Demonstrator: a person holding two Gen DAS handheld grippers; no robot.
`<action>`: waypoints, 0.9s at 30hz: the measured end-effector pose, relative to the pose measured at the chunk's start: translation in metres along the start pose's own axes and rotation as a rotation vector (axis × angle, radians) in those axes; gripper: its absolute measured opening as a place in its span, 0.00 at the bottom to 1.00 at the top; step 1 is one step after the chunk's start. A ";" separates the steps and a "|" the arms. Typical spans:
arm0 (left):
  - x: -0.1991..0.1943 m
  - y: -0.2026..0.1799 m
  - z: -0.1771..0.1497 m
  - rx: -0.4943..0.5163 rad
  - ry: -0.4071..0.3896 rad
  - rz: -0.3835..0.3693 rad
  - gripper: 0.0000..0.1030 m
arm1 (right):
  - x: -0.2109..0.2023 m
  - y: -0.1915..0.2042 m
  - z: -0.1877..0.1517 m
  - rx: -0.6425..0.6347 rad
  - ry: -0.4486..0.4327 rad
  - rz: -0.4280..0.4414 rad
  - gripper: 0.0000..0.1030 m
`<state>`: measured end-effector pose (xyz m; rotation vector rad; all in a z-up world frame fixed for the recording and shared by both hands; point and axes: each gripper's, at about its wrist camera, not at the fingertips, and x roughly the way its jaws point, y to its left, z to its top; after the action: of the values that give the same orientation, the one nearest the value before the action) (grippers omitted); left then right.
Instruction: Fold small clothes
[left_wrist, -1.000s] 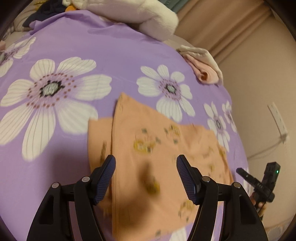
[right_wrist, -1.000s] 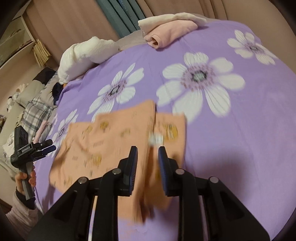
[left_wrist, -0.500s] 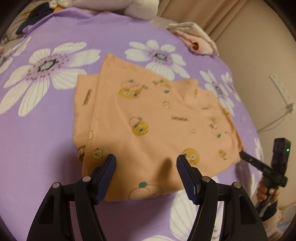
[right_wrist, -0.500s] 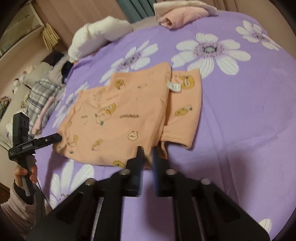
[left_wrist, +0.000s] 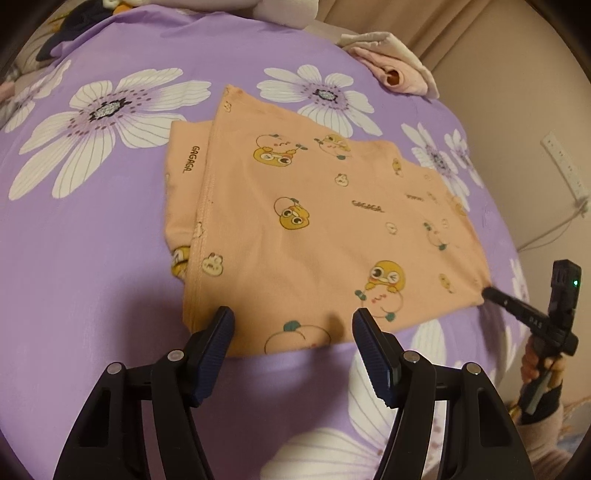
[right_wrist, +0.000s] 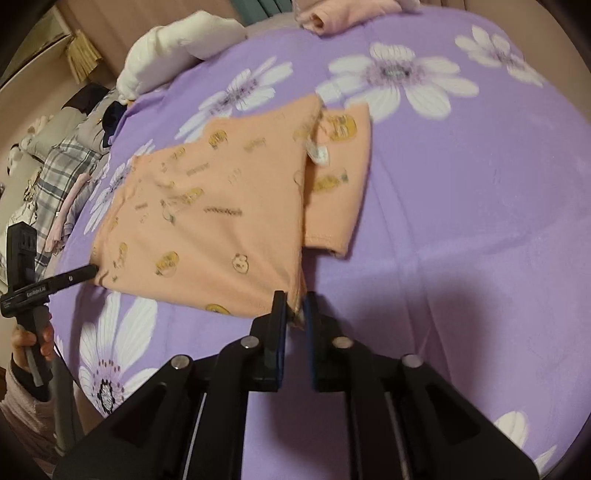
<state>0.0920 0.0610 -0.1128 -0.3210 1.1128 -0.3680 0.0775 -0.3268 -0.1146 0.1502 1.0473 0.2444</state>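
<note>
The small peach shirt (left_wrist: 314, 221), printed with yellow cartoon faces and "GAGAGA" lettering, lay flat and partly folded on the bed, one sleeve showing beneath its folded edge.

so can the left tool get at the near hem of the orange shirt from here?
Probably yes: the left tool is open right at the orange shirt's near hem, nothing between. The right tool pinches another corner.

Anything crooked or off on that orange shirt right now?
Yes: the shirt isn't folded square. Its top layer lies slanted, leaving a sleeve and white tag exposed. The right claw pinches its near corner.
</note>
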 end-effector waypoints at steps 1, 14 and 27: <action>-0.005 0.001 0.000 -0.004 -0.005 -0.015 0.65 | -0.006 0.003 0.004 -0.019 -0.022 -0.026 0.31; -0.002 -0.003 0.032 -0.018 -0.076 -0.118 0.65 | 0.032 0.085 0.114 -0.309 -0.144 0.134 0.48; 0.031 0.007 0.057 -0.032 -0.034 -0.146 0.65 | 0.143 0.128 0.177 -0.572 0.114 0.071 0.08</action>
<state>0.1569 0.0575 -0.1182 -0.4363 1.0657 -0.4728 0.2836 -0.1656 -0.1162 -0.3462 1.0473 0.6113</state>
